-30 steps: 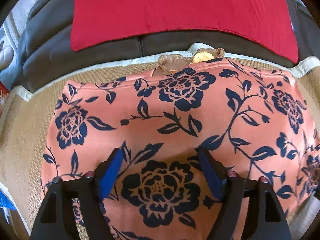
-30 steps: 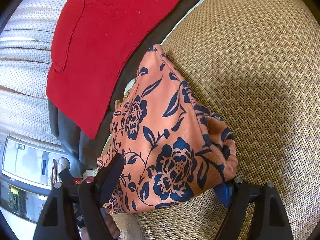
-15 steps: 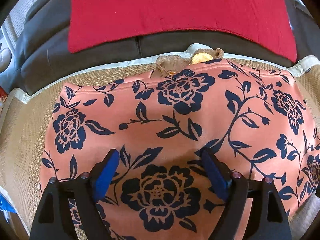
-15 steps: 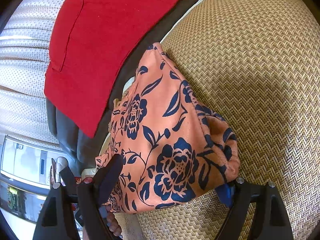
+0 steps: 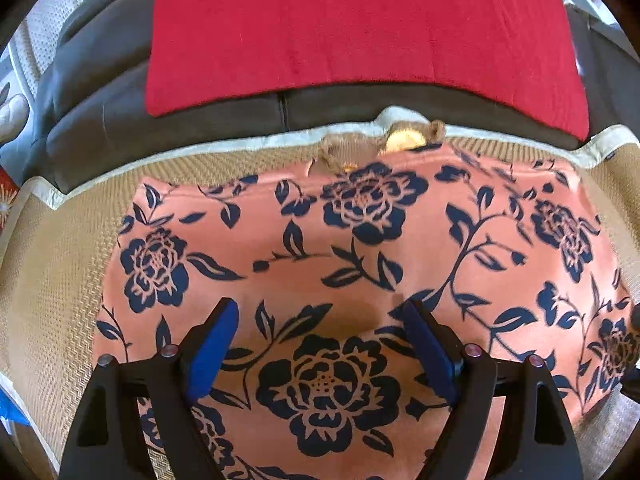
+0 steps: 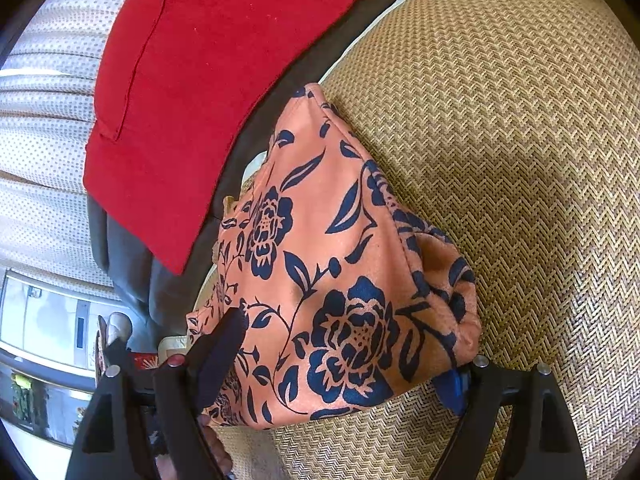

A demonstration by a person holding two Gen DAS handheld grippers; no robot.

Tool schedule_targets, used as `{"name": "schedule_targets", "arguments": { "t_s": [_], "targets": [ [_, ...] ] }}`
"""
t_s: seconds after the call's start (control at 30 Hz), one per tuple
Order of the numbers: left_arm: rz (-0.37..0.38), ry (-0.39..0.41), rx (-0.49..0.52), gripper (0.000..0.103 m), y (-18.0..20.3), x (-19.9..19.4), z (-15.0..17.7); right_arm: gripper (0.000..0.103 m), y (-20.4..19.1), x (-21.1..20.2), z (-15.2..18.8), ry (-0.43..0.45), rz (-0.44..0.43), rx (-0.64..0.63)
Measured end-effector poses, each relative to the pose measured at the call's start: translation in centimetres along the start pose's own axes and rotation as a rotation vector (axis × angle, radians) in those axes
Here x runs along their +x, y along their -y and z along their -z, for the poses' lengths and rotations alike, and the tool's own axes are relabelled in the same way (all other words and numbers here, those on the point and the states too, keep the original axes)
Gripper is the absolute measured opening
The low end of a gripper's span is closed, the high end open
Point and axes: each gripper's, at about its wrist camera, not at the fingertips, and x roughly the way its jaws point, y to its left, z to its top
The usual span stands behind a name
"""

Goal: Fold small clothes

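An orange garment with a dark blue flower print (image 5: 360,264) lies folded on a woven straw mat (image 5: 52,280). My left gripper (image 5: 320,320) hovers just above its near part, jaws wide open and empty. In the right wrist view the same garment (image 6: 328,280) is seen from its end, bulging up. My right gripper (image 6: 348,344) is open, its jaws straddling the garment's near end: the left finger lies over the cloth and the right blue pad (image 6: 452,390) is mostly hidden under the edge.
A red cloth (image 5: 360,24) drapes over a dark grey sofa back (image 5: 100,120) beyond the mat; it also shows in the right wrist view (image 6: 208,64). A tan item with a yellow patch (image 5: 400,142) peeks out behind the garment. Bare mat (image 6: 520,160) stretches right.
Both grippers have drawn back slightly from the garment. The garment itself has stayed in place and both jaws remain open.
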Motion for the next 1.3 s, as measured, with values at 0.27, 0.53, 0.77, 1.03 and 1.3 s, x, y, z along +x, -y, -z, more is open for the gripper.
{"name": "schedule_targets", "arguments": {
  "t_s": [0.27, 0.53, 0.77, 1.03, 1.3],
  "targets": [
    [-0.030, -0.029, 0.039, 0.090, 1.0, 2.2, 0.4, 0.087, -0.4, 0.4, 0.1, -0.006, 0.015, -0.020],
    [-0.009, -0.039, 0.042, 0.092, 0.6, 2.8, 0.0, 0.086, -1.4, 1.1, 0.1, -0.019, 0.069, -0.050],
    [-0.007, -0.027, 0.038, 0.092, -0.1, 1.9, -0.3, 0.087, -1.5, 1.3, 0.1, -0.024, 0.061, -0.046],
    [0.027, -0.046, 0.002, 0.099, -0.2, 2.9, 1.4, 0.087, -0.8, 0.3, 0.2, -0.009, 0.052, -0.035],
    [0.107, 0.000, -0.080, 0.099, -6.2, -0.7, 0.8, 0.012, -4.1, -0.1, -0.4, 0.017, 0.200, -0.160]
  ]
}}
